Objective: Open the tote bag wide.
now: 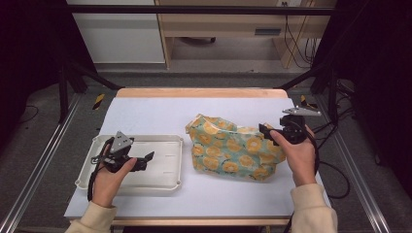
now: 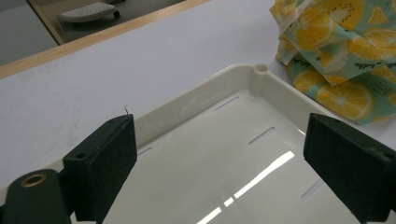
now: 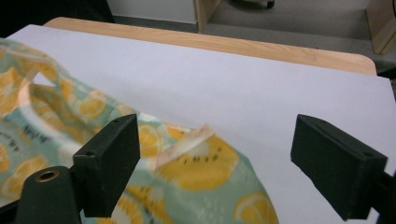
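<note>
Overhead, the table (image 1: 145, 114) is covered by a white sheet with a strip of bare wood showing along its far edge; a black frame stands around it, grey floor lies on both sides, and at 12 o'clock beyond the table are pale wooden furniture and a white cabinet, with loose cables on the floor toward 1 o'clock. A cream plastic tray (image 1: 165, 182) sits on the sheet at about 8 o'clock of the table's centre, and a lemon-print bag (image 1: 228, 150) in mint green and yellow lies crumpled just beside the tray, toward 3 o'clock from it, apart from its rim. The left gripper (image 1: 148, 158) is held above the tray, jaws spread wide with nothing between them. The right gripper (image 1: 265, 130) is at the bag's 3 o'clock edge; from above its jaw gap is hard to read. The left gripper view adds what the high view lacks: narrow slots in the tray floor, a small round hole at the tray's corner, ceiling light glinting off the tray (image 2: 224, 88), and the bag (image 2: 345, 56) at 2 o'clock. The right gripper view shows the jaws set wide and empty, hovering over the bag (image 3: 196, 172), with a clear handle loop on the fabric.
</note>
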Demonstrator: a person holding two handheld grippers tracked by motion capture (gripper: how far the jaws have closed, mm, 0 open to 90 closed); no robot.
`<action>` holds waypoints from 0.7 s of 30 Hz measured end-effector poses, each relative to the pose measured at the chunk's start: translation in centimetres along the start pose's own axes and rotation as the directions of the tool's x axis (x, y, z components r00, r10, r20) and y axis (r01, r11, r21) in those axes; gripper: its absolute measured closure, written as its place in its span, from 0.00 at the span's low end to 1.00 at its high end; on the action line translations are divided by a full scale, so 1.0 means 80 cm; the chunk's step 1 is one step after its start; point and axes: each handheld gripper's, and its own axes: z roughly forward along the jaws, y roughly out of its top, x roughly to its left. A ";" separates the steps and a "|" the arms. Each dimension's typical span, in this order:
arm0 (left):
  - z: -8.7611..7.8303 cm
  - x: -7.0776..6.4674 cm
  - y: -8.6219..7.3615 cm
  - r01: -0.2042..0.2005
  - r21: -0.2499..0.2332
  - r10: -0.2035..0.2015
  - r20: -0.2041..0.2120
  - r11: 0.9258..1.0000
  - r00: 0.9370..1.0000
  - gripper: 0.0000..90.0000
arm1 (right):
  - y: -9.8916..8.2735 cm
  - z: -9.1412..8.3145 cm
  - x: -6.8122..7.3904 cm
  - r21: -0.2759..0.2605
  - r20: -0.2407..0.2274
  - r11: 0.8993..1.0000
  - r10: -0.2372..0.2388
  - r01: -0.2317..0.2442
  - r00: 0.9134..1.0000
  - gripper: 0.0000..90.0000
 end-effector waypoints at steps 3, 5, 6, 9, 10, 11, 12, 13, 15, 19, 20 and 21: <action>-0.002 -0.001 0.002 -0.004 -0.003 0.004 0.003 1.000 1.000 0.11 | 0.003 0.020 0.001 0.094 -0.006 0.996 0.011 -0.010 1.000 0.25; -0.005 -0.001 0.004 -0.005 -0.012 0.005 0.005 1.000 1.000 0.11 | -0.002 0.022 0.007 0.135 -0.016 0.990 -0.024 0.026 1.000 0.40; -0.005 -0.001 0.004 -0.005 -0.012 0.005 0.005 1.000 1.000 0.11 | -0.002 0.022 0.007 0.135 -0.016 0.990 -0.024 0.026 1.000 0.40; -0.007 0.000 0.006 -0.007 -0.013 0.007 0.005 1.000 1.000 0.11 | -0.023 0.008 0.016 0.130 -0.043 0.989 -0.062 0.068 0.997 0.80; -0.007 0.000 0.005 -0.007 -0.011 0.007 0.005 1.000 1.000 0.11 | -0.029 0.002 0.018 0.117 -0.049 0.991 -0.066 0.071 0.997 0.86; -0.007 0.000 0.006 -0.007 -0.010 0.007 0.005 1.000 1.000 0.11 | -0.035 -0.004 0.022 0.091 -0.054 0.993 -0.067 0.071 0.996 0.91; -0.007 0.000 0.006 -0.007 -0.010 0.007 0.005 1.000 1.000 0.11 | -0.035 -0.004 0.022 0.091 -0.054 0.993 -0.067 0.071 0.996 0.91; -0.008 -0.001 0.007 -0.010 -0.011 0.010 0.007 1.000 1.000 0.11 | -0.041 -0.010 0.025 0.062 -0.062 0.995 -0.070 0.074 0.996 0.94; -0.008 -0.007 0.011 -0.025 -0.013 0.025 0.019 1.000 1.000 0.11 | -0.060 -0.032 0.040 -0.026 -0.083 0.996 -0.084 0.082 0.993 0.96; -0.006 -0.024 0.018 -0.058 -0.014 0.058 0.051 0.998 0.997 0.12 | -0.091 -0.054 0.063 -0.091 -0.107 0.992 -0.102 0.092 0.989 0.96; -0.006 -0.030 0.021 -0.070 -0.016 0.071 0.060 0.997 0.996 0.12 | -0.100 -0.058 0.068 -0.100 -0.109 0.990 -0.107 0.096 0.988 0.96; -0.005 -0.036 0.025 -0.086 -0.019 0.087 0.072 0.996 0.994 0.13 | -0.108 -0.060 0.073 -0.106 -0.117 0.989 -0.114 0.102 0.987 0.96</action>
